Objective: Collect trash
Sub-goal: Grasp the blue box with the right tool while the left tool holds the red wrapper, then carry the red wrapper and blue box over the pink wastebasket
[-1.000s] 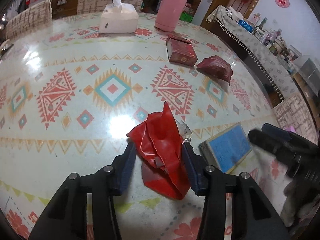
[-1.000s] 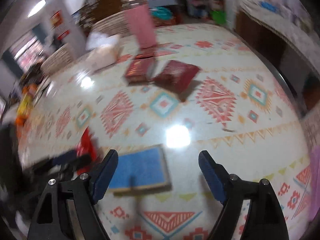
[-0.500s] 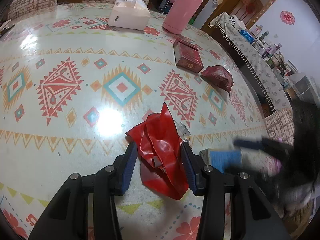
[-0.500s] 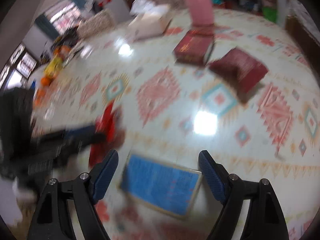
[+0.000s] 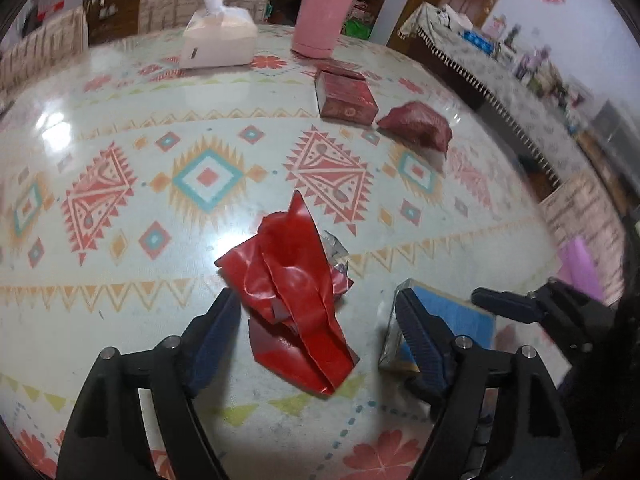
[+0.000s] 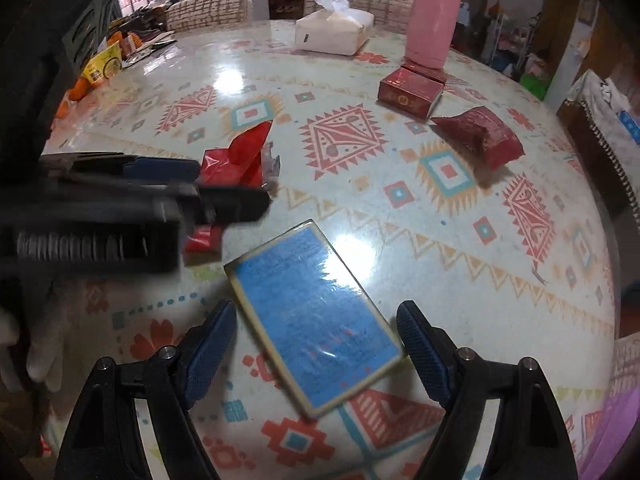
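Both fingers unclenched: left gripper (image 5: 316, 320) opening around red wrapper (image 5: 294, 296); right gripper (image 6: 316, 340) closing astride blue box (image 6: 314, 316).

No wording can be read anywhere; the blue box (image 6: 316, 320) carries rows of print too blurred to make out; the dark red box (image 6: 410, 90) shows only an unreadable emblem.

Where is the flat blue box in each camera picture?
Left wrist view: the flat blue box lies low right, partly behind one finger.
Right wrist view: it lies bottom centre, between the fingers.
Shared landmark: the tall pink bottle at the far edge.
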A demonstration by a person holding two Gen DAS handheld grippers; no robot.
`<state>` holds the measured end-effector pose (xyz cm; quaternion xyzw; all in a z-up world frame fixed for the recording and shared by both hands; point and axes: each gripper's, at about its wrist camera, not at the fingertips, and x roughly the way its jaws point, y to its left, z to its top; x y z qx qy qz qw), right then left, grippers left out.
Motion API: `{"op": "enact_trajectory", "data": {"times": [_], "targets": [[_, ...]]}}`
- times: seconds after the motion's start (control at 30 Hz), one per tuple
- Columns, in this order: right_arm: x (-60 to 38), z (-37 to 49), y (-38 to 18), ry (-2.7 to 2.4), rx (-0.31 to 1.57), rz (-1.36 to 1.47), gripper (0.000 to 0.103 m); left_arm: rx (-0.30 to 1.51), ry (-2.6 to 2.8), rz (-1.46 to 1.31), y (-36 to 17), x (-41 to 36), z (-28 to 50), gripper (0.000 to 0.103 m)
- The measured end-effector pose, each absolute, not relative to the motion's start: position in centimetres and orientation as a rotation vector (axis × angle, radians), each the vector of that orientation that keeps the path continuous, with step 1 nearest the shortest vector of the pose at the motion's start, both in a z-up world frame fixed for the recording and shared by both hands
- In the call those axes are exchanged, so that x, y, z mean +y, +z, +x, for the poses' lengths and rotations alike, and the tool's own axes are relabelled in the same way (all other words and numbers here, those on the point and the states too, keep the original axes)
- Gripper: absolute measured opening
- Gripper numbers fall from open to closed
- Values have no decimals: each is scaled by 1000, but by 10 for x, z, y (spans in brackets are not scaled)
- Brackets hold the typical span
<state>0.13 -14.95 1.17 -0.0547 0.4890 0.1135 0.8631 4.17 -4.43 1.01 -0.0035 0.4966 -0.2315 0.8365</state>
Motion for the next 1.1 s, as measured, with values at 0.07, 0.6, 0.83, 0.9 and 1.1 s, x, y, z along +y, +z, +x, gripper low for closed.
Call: {"op": "enact_trajectory", "data": {"times": [0.07,0.6,0.83,0.9,1.1], "targets": [[-152,-4,12,221,1016,-101,69,1051,-481,-15,11,-42,42,63],[-246,-108,39,56,877,212,59,926,-486,-129,37,-24,35,39],[-282,-165,52,-32,766,271,59,895,-454,-77,42,-36,27,39],[-292,-172,52,-25,748,300,59,904,-453,-79,41,-39,20,39],[-307,-178,45,-5,742,346,59,924,-463,-53,46,-49,-16,39]]}}
